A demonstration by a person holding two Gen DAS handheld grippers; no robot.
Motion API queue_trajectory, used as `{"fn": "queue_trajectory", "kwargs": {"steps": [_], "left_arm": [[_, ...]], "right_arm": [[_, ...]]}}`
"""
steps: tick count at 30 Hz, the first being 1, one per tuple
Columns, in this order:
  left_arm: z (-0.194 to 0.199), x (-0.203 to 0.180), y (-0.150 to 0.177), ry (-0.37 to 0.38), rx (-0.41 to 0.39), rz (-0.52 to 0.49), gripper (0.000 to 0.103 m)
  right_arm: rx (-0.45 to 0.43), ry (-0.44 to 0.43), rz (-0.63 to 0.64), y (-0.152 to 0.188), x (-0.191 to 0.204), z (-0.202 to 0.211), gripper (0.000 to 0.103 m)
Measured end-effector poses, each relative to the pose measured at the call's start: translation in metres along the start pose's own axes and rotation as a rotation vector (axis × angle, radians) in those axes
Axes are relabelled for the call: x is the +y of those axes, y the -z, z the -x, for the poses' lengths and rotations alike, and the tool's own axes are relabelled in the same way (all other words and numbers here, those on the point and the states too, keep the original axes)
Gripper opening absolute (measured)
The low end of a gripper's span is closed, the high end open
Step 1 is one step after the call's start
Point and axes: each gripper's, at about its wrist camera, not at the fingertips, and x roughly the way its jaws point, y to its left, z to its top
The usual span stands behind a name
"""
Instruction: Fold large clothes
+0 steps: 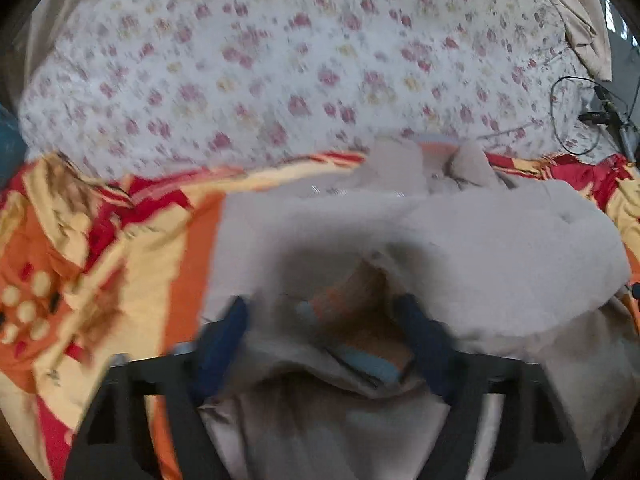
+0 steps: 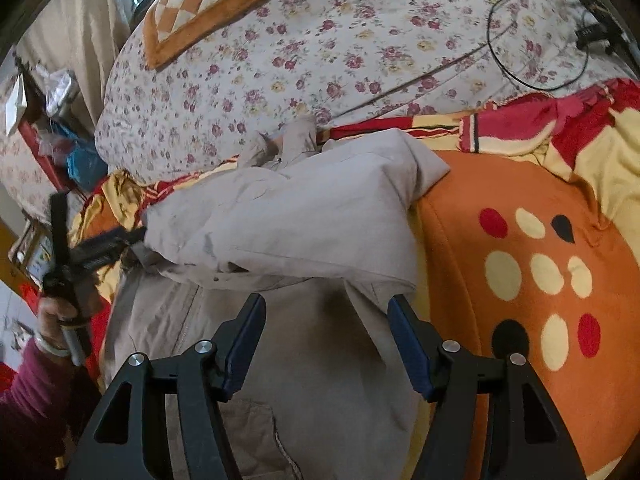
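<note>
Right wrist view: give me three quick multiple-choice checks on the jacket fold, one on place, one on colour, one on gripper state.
1. Where does the folded-over part of the beige cloth jacket lie?
A. On the jacket's own body
B. On the checked orange cushion
C. On the floor

2. What is the main colour of the dotted blanket patch right of the jacket?
A. Green
B. Orange
C. Black

3. How is the right hand-held gripper?
A. Shut on the jacket
B. Shut on the cable
C. Open, gripping nothing

Answers:
1 A: the flap rests across the jacket's lower part, far from the cushion.
2 B: orange ground with cream, red and black dots.
3 C: its blue fingers stand wide apart over the cloth, while the left hand-held gripper meets the flap's edge.
</note>
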Motion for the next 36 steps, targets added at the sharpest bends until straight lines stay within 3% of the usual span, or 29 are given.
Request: {"fn": "queue_trajectory", "kwargs": {"steps": [1,3,5,10,13,15,16,20,22,25,27,29,31,36], "left_arm": [[-0.008,-0.001,-0.001,0.01,0.028,-0.007,0.031],[-0.016,-0.003,-0.004,-0.015,0.039,-0.035,0.015],[-0.012,-0.003,-0.011,-0.025,0.024,-0.054,0.012],[0.052,0.005,-0.046,-0.083,-0.198,-0.066,0.01],[0.068,0.012,-0.057,-0.149,-0.259,-0.07,0.01],[0.067,0.014,-0.053,-0.179,-0.253,-0.075,0.01],[0.064,0.014,-0.049,-0.184,-0.242,-0.073,0.01],[0.033,0.006,-0.017,-0.257,-0.157,-0.122,0.011],[0.009,0.003,-0.003,-0.259,-0.075,-0.128,0.015],[0.0,0.004,-0.002,-0.184,-0.011,-0.083,0.032],[0.014,0.015,-0.006,-0.11,-0.038,-0.008,0.069],[0.032,0.025,-0.013,-0.078,-0.091,0.082,0.082],[0.047,0.031,-0.022,-0.058,-0.131,0.16,0.082],[0.067,0.012,-0.036,-0.008,-0.185,0.257,0.082]], "right_arm": [[-0.005,0.003,-0.006,0.001,-0.002,0.002,0.067],[-0.004,0.007,-0.009,0.002,-0.004,0.003,0.068],[0.006,0.015,-0.012,0.002,-0.007,0.0,0.068],[0.018,0.043,-0.007,0.0,-0.01,-0.012,0.068],[0.009,0.083,0.04,-0.002,-0.006,-0.022,0.066],[-0.005,0.13,0.083,-0.006,-0.003,-0.029,0.04],[-0.018,0.177,0.109,-0.011,-0.001,-0.033,0.009],[-0.101,0.176,0.084,-0.018,-0.003,-0.012,0.007],[-0.065,0.243,0.175,-0.009,0.005,-0.012,0.006],[0.088,0.285,0.273,0.012,0.008,-0.031,0.007],[0.11,0.263,0.256,0.016,0.004,-0.021,0.009],[0.08,0.195,0.165,0.008,-0.007,0.004,0.018],[-0.006,0.137,0.073,-0.008,-0.015,0.029,0.056],[-0.087,0.083,0.024,-0.043,0.002,0.026,0.057]]}}
